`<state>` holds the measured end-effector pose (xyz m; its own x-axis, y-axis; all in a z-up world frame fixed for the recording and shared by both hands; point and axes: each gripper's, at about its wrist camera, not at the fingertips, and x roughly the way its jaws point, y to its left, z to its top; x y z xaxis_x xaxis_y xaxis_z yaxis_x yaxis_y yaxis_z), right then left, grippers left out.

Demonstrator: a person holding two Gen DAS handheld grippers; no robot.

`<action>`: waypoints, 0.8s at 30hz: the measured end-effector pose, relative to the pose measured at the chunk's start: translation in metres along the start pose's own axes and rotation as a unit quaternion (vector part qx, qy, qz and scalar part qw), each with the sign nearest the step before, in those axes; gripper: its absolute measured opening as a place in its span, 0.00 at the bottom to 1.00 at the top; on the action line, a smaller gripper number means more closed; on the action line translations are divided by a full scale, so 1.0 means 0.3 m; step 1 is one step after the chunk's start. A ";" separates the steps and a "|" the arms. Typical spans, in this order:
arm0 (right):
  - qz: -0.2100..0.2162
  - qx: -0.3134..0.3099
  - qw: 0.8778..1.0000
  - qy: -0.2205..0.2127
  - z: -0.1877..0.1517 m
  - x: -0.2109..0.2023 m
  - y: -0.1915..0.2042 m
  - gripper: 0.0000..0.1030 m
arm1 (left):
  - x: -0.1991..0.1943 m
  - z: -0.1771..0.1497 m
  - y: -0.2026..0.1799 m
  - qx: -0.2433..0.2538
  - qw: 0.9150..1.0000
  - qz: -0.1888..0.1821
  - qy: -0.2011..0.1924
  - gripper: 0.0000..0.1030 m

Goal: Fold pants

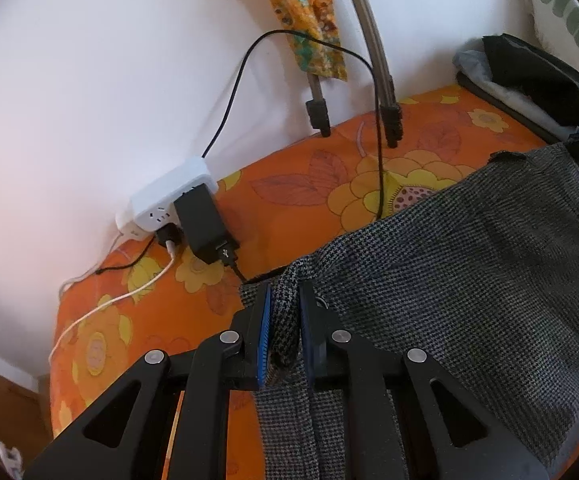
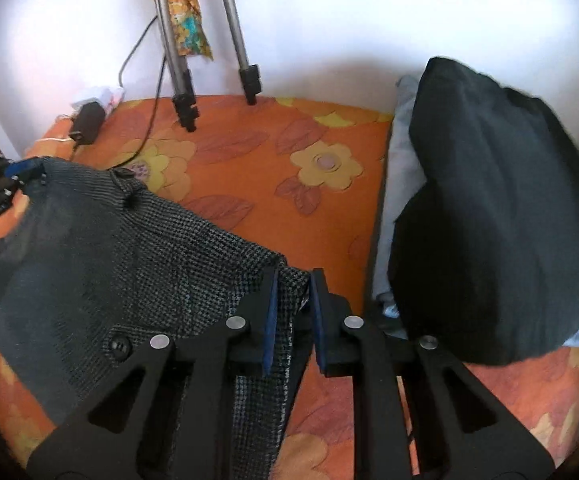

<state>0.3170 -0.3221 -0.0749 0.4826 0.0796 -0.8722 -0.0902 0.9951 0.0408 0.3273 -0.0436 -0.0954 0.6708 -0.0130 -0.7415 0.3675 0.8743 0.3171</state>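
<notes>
The grey houndstooth pants [image 1: 469, 280] lie on the orange floral bed sheet [image 1: 289, 184]. The left gripper [image 1: 283, 320] has its fingers clamped on a bunched fabric edge; the right gripper [image 2: 293, 304] has its fingers pinching another edge.

pants [image 1: 469, 264]: coarse woven cloth | bedsheet [image 1: 289, 184]: smooth printed cloth | tripod legs [image 2: 229, 12]: metal
</notes>
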 end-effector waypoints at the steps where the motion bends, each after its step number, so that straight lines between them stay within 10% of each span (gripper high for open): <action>1: -0.008 -0.001 1.000 0.003 0.002 0.007 0.003 0.15 | 0.003 0.001 -0.001 0.000 1.000 0.003 0.000 0.12; 8: -0.061 -0.033 0.998 -0.002 0.010 -0.011 0.045 0.17 | 0.002 0.010 0.005 -0.010 1.000 0.018 0.009 0.21; 15: -0.073 -0.038 0.996 -0.045 0.014 -0.155 0.071 0.50 | -0.125 0.003 0.097 -0.058 0.998 0.010 -0.013 0.42; 24: 0.020 -0.101 0.991 -0.080 -0.023 -0.374 0.344 0.50 | -0.416 -0.155 0.248 -0.115 0.991 -0.028 -0.064 0.55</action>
<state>0.2475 -0.2288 0.0239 0.6051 0.1429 -0.7833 -0.2774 0.9599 -0.0392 0.2408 0.0457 -0.0068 0.7356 -0.1133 -0.6679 0.2600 0.9576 0.1239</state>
